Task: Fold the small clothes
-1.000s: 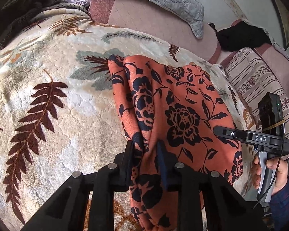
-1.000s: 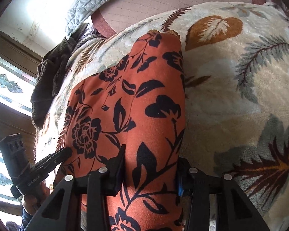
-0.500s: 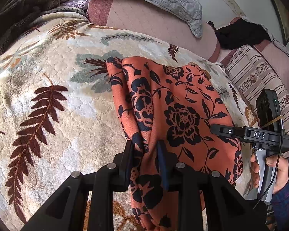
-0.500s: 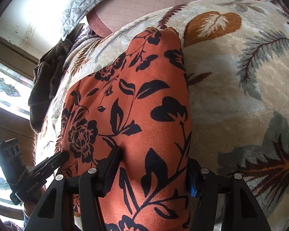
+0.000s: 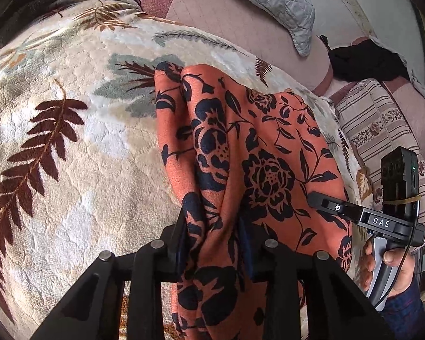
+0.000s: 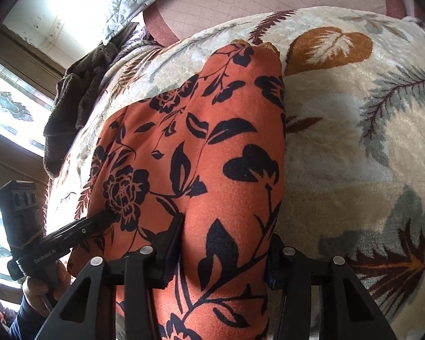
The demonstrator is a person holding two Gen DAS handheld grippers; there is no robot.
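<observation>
We are holding an orange cloth with a dark flower print (image 5: 257,153) over a cream blanket with a leaf pattern (image 5: 70,147), one gripper at each near corner. In the left wrist view the left gripper (image 5: 214,243) is pointing steeply downward from six o'clock, with a bunched fold of the cloth running between its two fingers; the jaws are narrow and easing apart, and the fingers are still touching the fabric on both sides. At four o'clock in that view a hand (image 5: 388,266) in a dark sleeve is gripping the handle of the right gripper (image 5: 314,198), whose tip is resting on the cloth.

In the right wrist view the right gripper (image 6: 226,255) is also tilting steeply down, its jaws standing wider and closing around a broad hump of the cloth (image 6: 218,153) that fills the gap. At eight o'clock the other hand (image 6: 42,286) is holding the left gripper (image 6: 99,221) against the cloth's edge.
</observation>
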